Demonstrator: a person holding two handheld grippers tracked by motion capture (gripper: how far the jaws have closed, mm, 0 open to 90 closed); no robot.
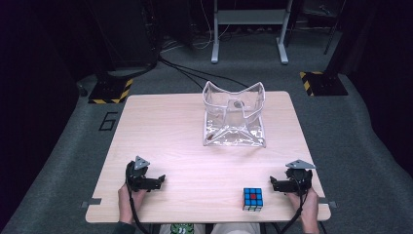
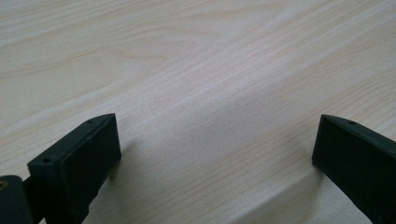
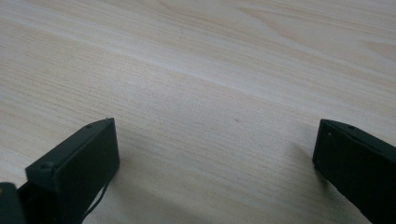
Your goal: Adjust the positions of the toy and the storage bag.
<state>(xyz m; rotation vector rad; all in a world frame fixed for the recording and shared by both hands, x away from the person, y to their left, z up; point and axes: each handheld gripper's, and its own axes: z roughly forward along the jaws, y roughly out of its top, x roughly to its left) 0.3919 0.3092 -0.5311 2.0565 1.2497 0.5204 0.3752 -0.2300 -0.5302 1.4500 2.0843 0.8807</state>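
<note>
Both grippers rest on the table (image 1: 195, 146), jaws spread wide — nothing held. Right gripper (image 1: 273, 185) near cube (image 1: 253, 199); left gripper (image 1: 160, 180) well apart

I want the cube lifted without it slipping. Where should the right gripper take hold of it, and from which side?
Grip the puzzle cube across two opposite flat side faces, coming down from above. It sits flat on the table, just left of the open right gripper, so its flat parallel sides suit the fingers.
</note>
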